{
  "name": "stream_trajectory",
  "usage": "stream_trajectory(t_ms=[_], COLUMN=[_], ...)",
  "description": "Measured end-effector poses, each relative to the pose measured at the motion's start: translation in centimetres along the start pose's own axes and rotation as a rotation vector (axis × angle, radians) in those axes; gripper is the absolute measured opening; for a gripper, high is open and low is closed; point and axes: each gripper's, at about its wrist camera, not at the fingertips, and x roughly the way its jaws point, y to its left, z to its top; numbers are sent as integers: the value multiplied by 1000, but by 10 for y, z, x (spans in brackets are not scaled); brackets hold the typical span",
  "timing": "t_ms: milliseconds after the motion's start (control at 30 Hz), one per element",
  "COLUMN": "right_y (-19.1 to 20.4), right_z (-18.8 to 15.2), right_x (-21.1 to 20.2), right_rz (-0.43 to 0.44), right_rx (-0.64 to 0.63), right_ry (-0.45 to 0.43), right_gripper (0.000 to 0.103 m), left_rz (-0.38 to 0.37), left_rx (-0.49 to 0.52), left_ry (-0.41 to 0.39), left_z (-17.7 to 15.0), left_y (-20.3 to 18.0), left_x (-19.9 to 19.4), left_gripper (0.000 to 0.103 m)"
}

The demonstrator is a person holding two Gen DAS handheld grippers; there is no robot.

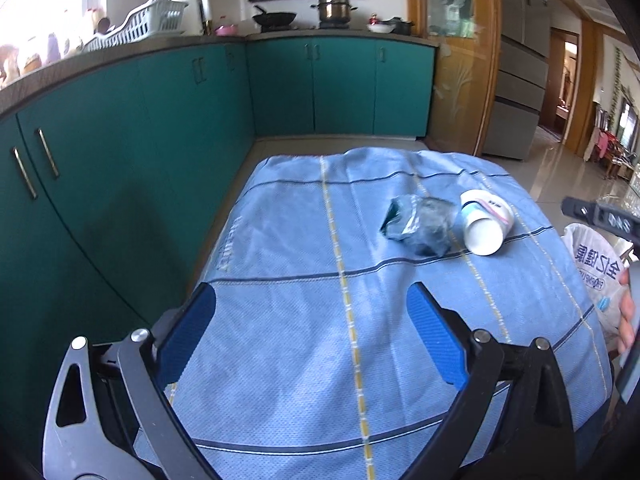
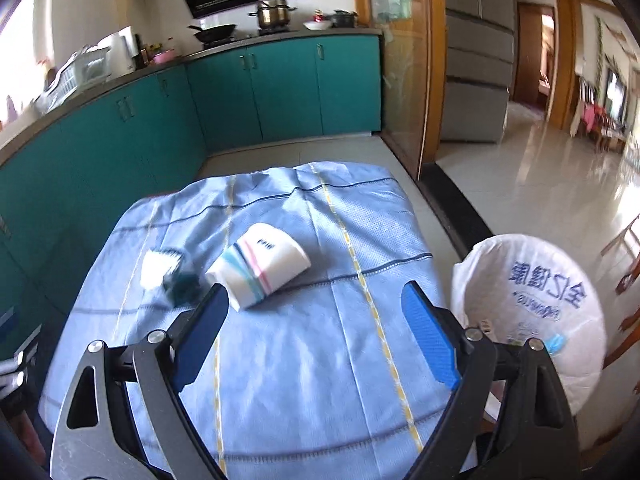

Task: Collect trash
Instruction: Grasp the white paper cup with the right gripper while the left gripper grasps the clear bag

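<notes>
A white paper cup (image 1: 486,222) with coloured stripes lies on its side on the blue tablecloth (image 1: 304,320). A crumpled dark green wrapper (image 1: 418,226) lies just left of it. My left gripper (image 1: 312,312) is open and empty, above the cloth, short of both. In the right wrist view the cup (image 2: 264,270) lies just ahead of my open, empty right gripper (image 2: 314,306), near its left finger, and the wrapper (image 2: 170,274) lies left of it. A white-lined trash bin (image 2: 532,312) stands at the table's right side and also shows in the left wrist view (image 1: 596,276).
Teal kitchen cabinets (image 1: 120,152) run along the left and back, with a wok (image 1: 274,18), a pot (image 1: 334,8) and a dish rack (image 1: 140,22) on the counter. A grey fridge (image 1: 516,64) and a doorway stand at right. Tiled floor (image 2: 540,184) lies beyond the bin.
</notes>
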Motion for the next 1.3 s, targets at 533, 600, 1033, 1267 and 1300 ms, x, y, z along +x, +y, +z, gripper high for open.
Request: stream_trajectory(t_ms=[533,600,1033,1267,1300], right_y=[78,88,24,-19,-22], right_z=[33,26,-42,-74,-78], right_x=[149,151,56,20,15], right_rz=[-10,-7,54,58,67], right_rx=[2,-57,-206,-115,-113], right_ry=[343,345,272,254,250], right_gripper=[87,87,77,78,79], left_rz=[19,9,-174,-168,-157], left_rx=[18,18,80,219,226], left_ry=[69,69,88,126,131], left_z=[-10,-11,36,49,48], left_y=[-9,-8,-56,-127,-132], left_x=[17,18,68,127,135], left_gripper=[96,96,96,98,98])
